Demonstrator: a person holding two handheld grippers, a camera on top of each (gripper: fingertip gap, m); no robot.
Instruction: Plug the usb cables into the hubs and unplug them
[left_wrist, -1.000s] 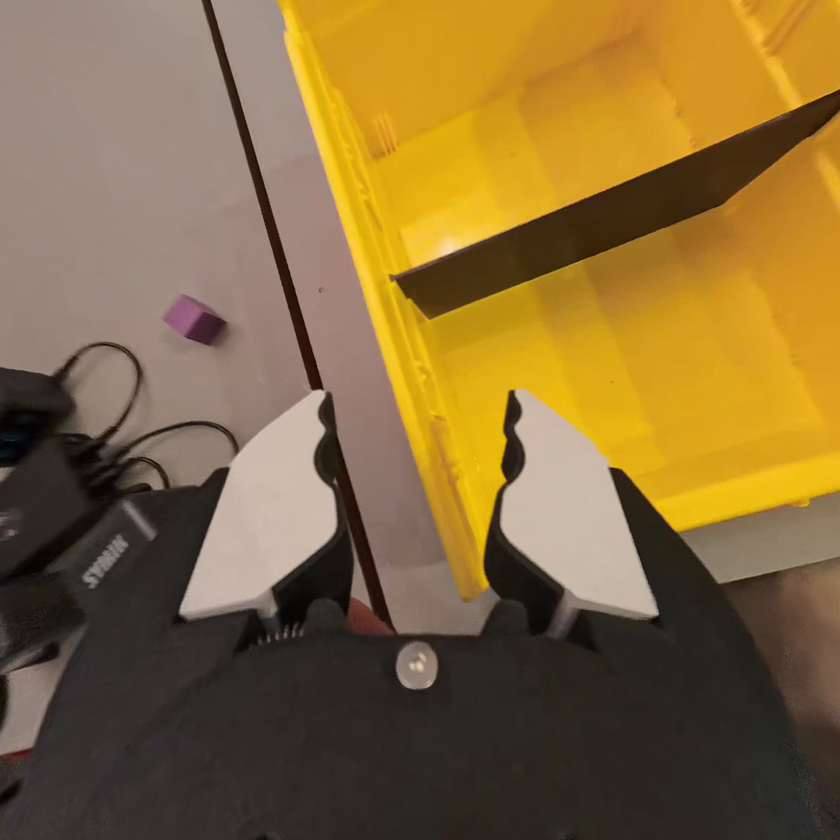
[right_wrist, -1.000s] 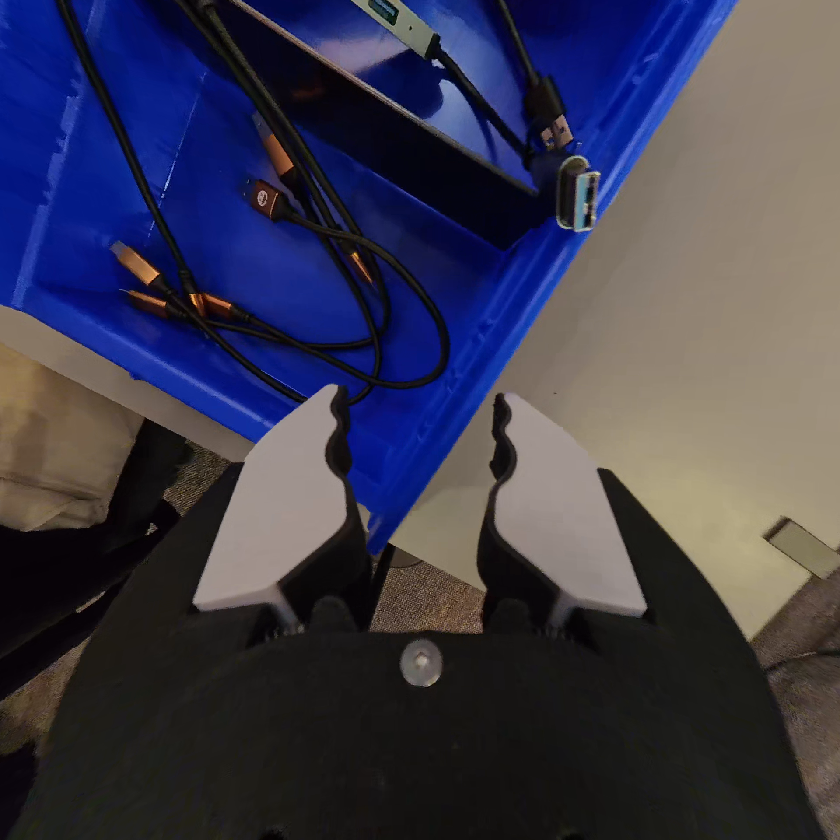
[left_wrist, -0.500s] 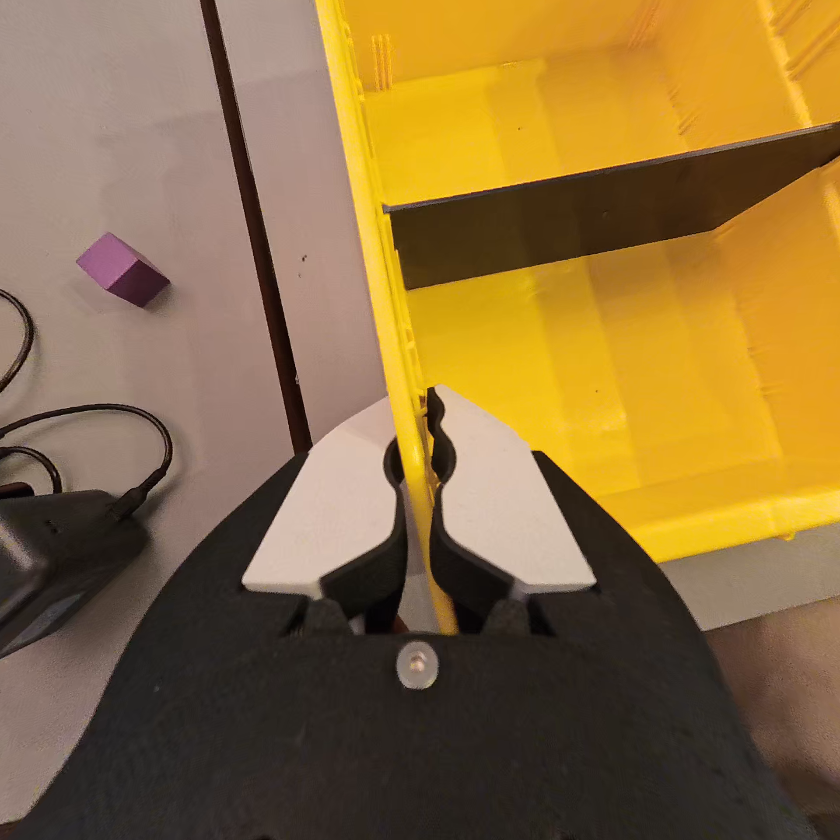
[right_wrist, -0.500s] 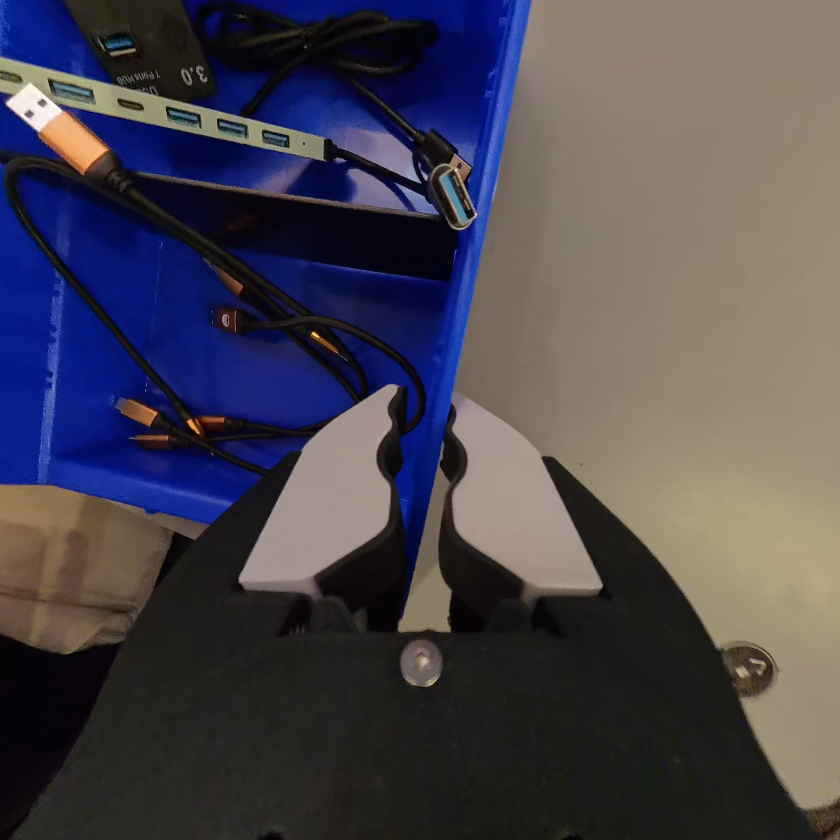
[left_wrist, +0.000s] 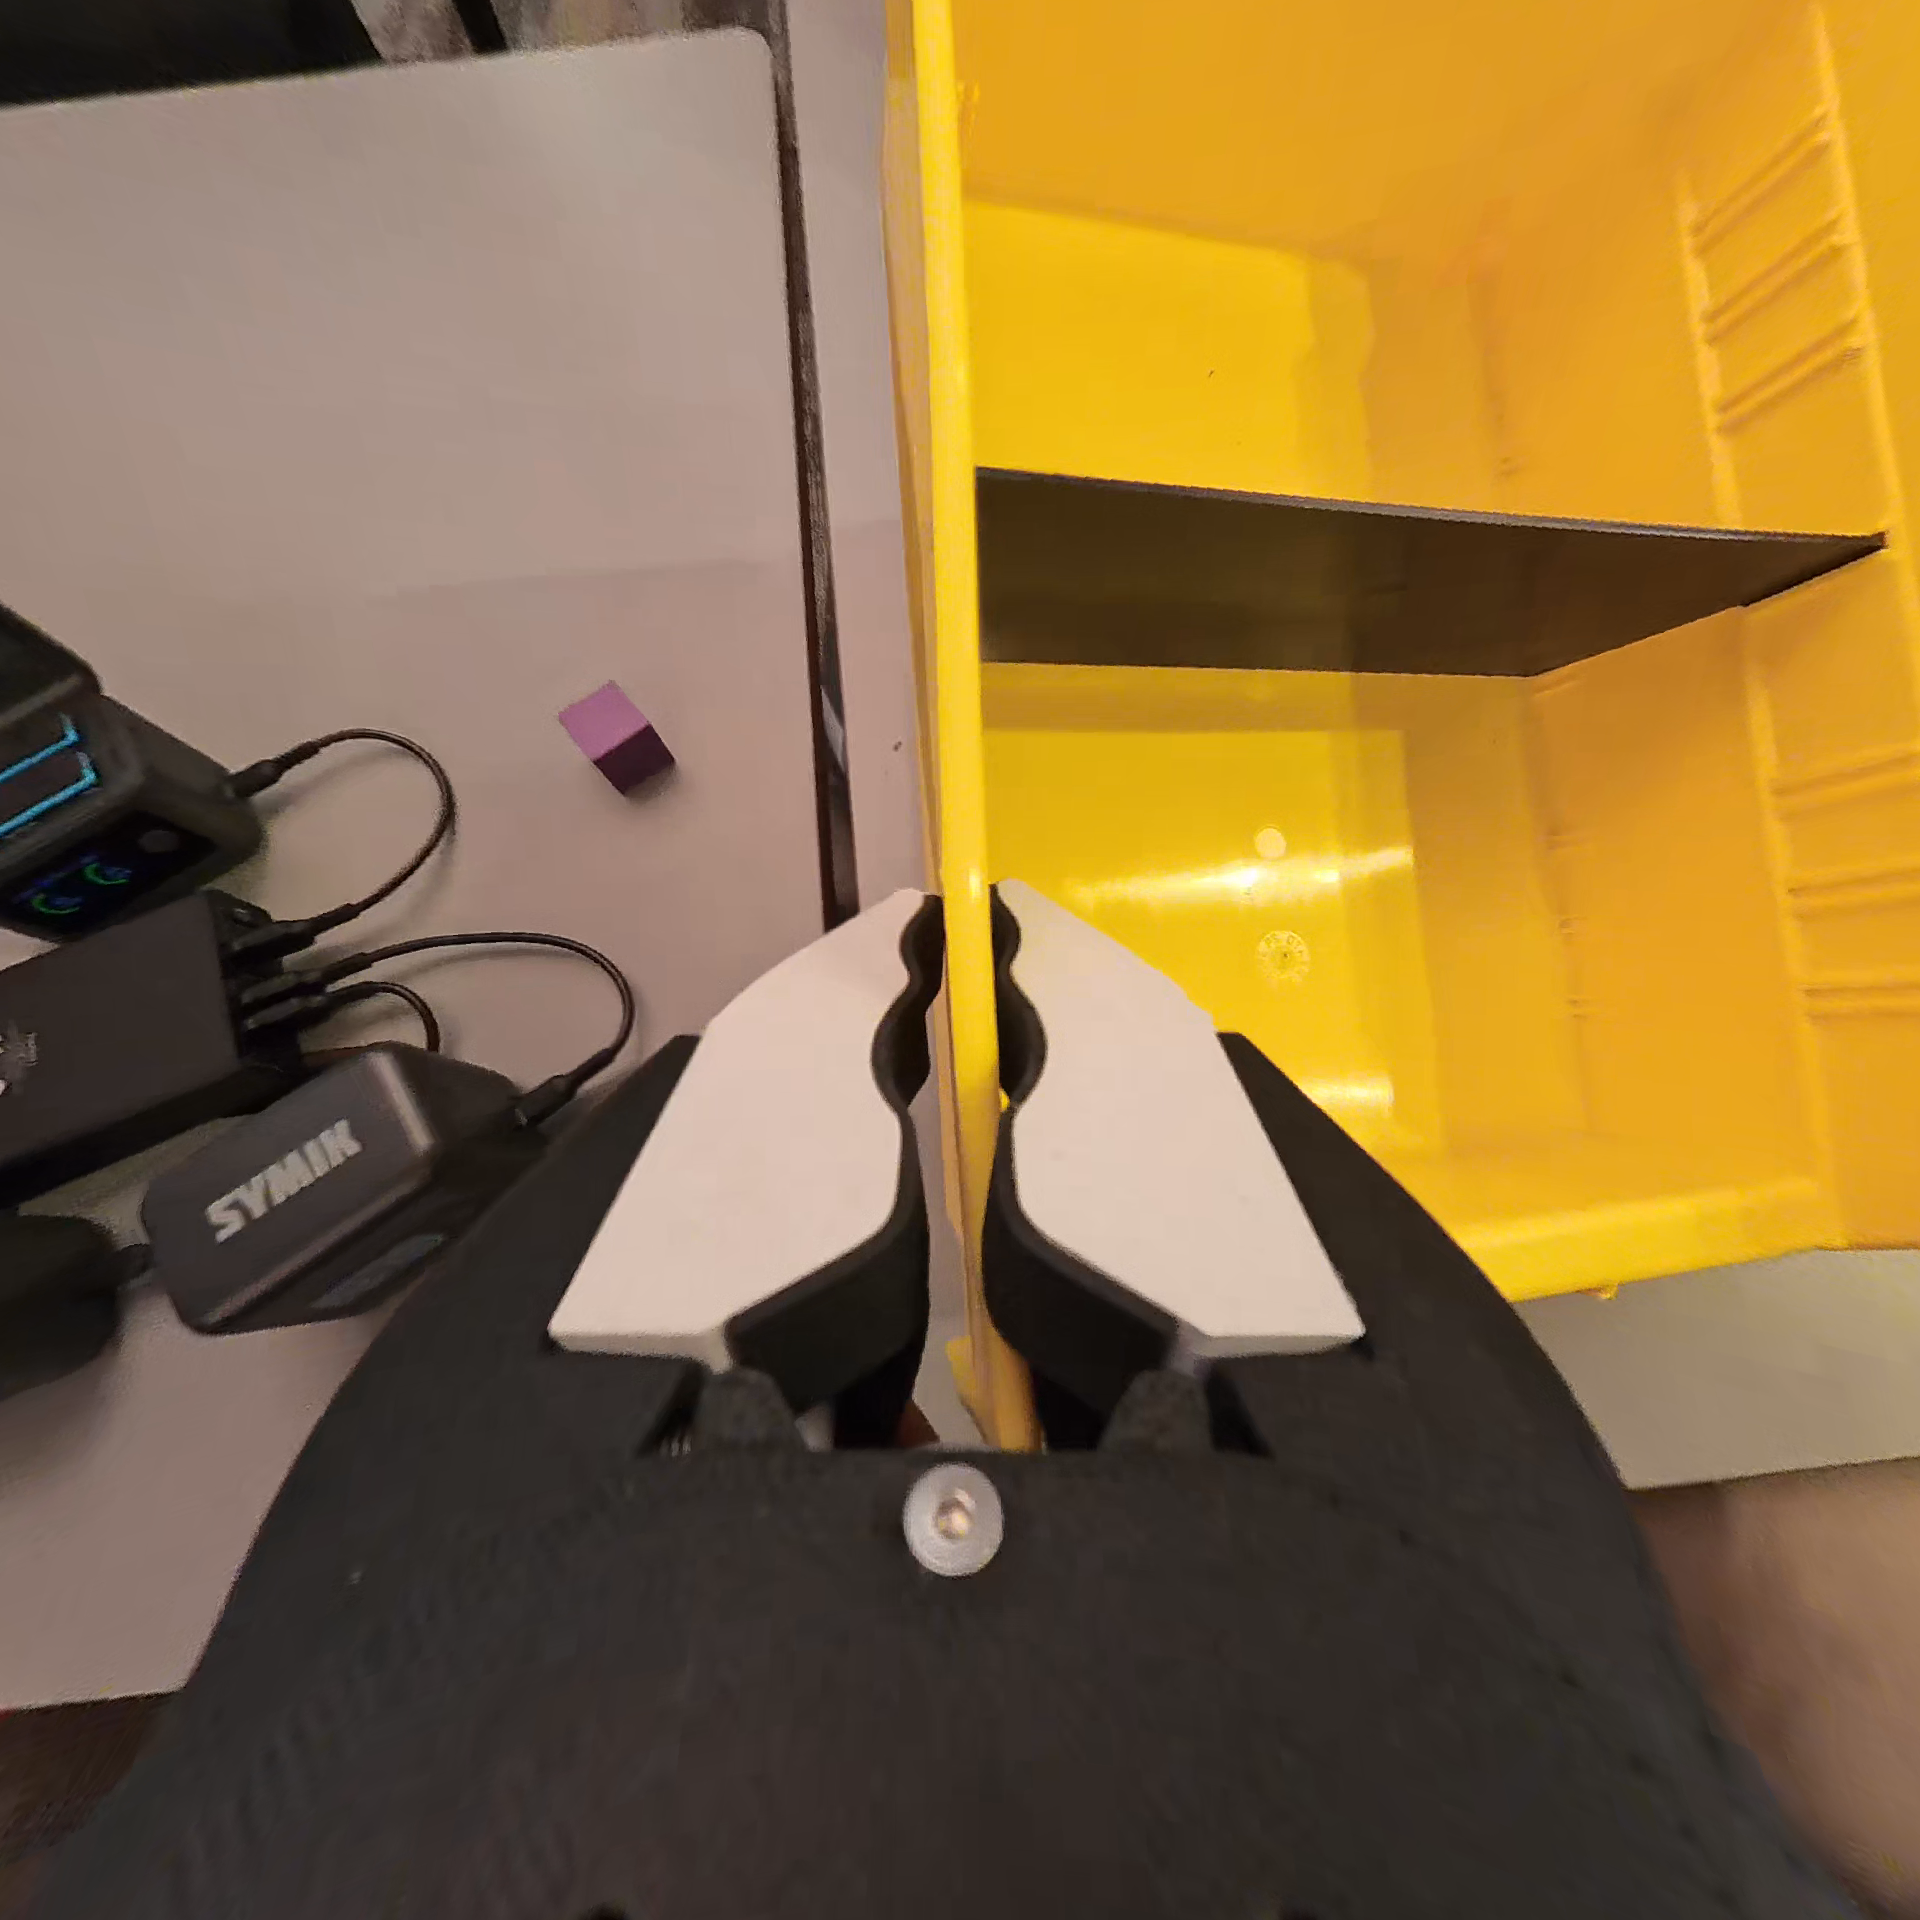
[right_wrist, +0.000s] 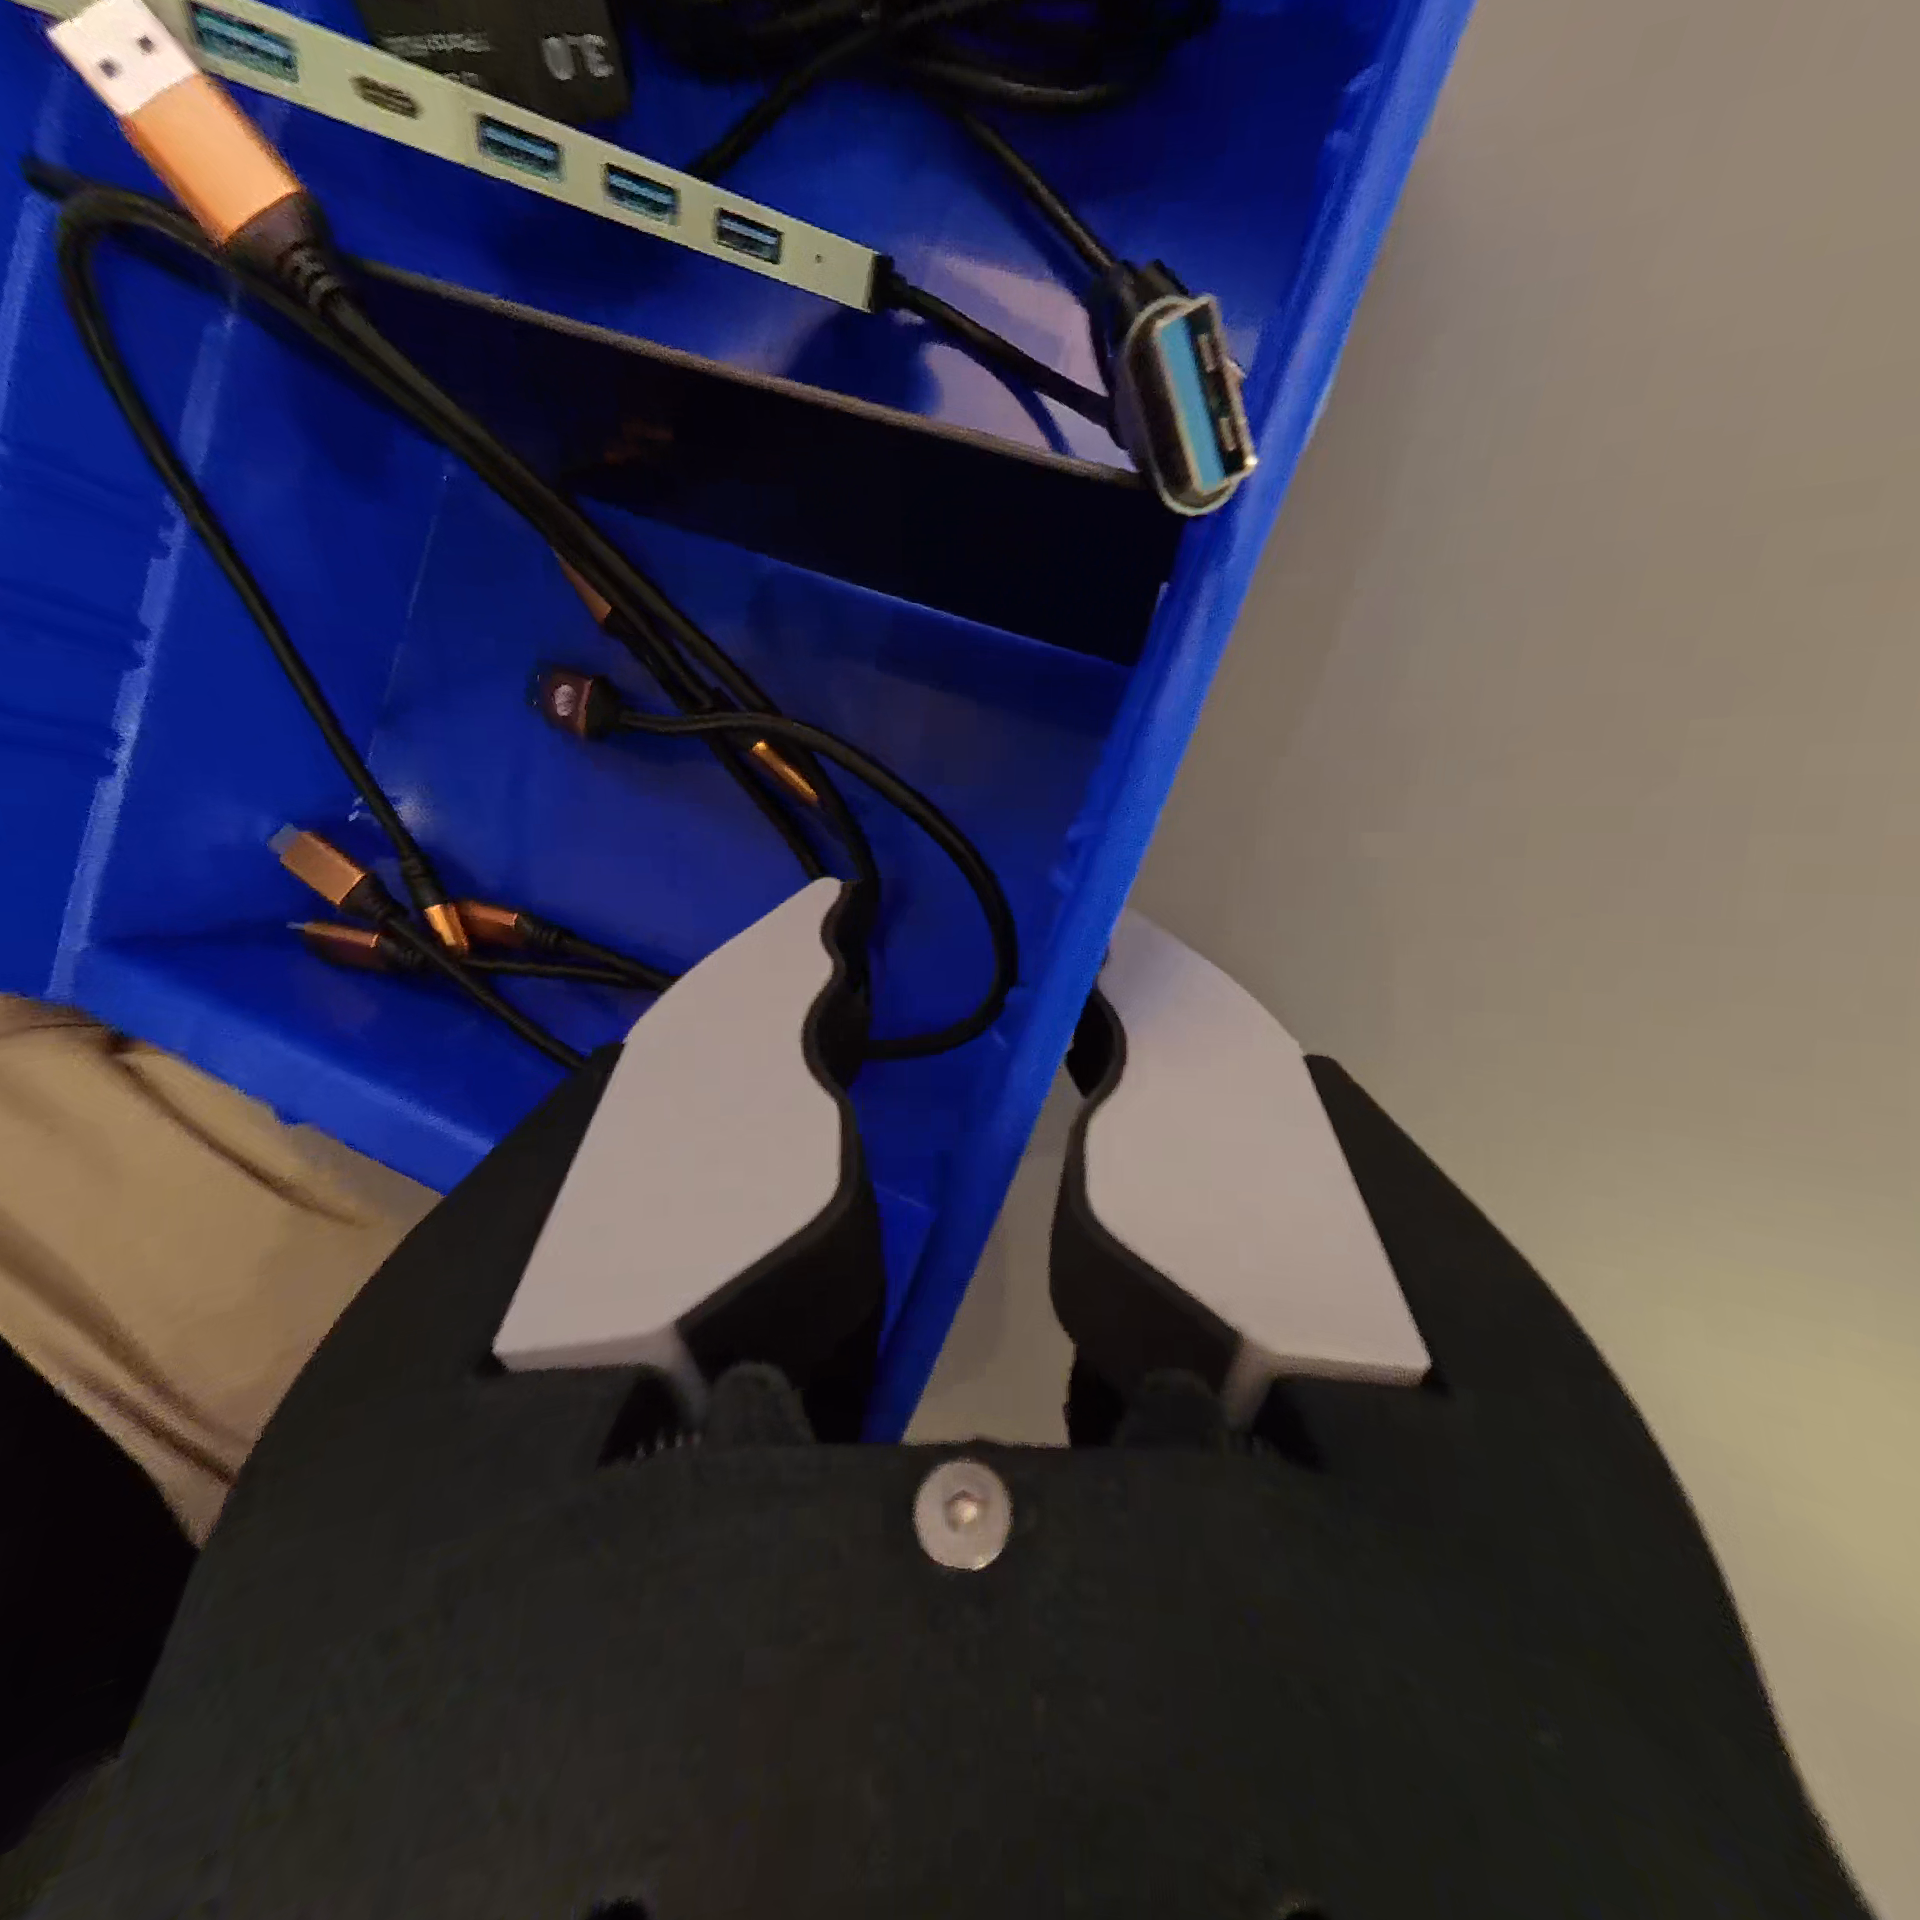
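In the right wrist view a blue bin (right_wrist: 1340, 260) holds a silver USB hub (right_wrist: 644, 192) with blue ports and a black hub (right_wrist: 488, 42) behind a black divider (right_wrist: 831, 457). The silver hub's own plug (right_wrist: 1195, 405) rests on the bin's rim. A black cable with an orange USB plug (right_wrist: 197, 135) runs over the divider to copper-tipped ends (right_wrist: 322, 873) in the near compartment. My right gripper (right_wrist: 977, 914) is open and straddles the bin's right wall. My left gripper (left_wrist: 964, 914) is shut on the left wall of an empty yellow bin (left_wrist: 940, 520).
The yellow bin has a black divider (left_wrist: 1351, 582). Left of it on the grey table (left_wrist: 416, 416) lie a purple cube (left_wrist: 615, 750) and black chargers (left_wrist: 312, 1174) with thin cables. A dark seam (left_wrist: 810, 520) runs beside the bin. Bare table (right_wrist: 1558, 727) lies right of the blue bin. Spacing between my two grippers at the tips: around 75 centimetres.
Both grippers closed on their bin walls from open. The left stays clamped and its view has swung left. The right jaws have since widened and the blue bin now slants.
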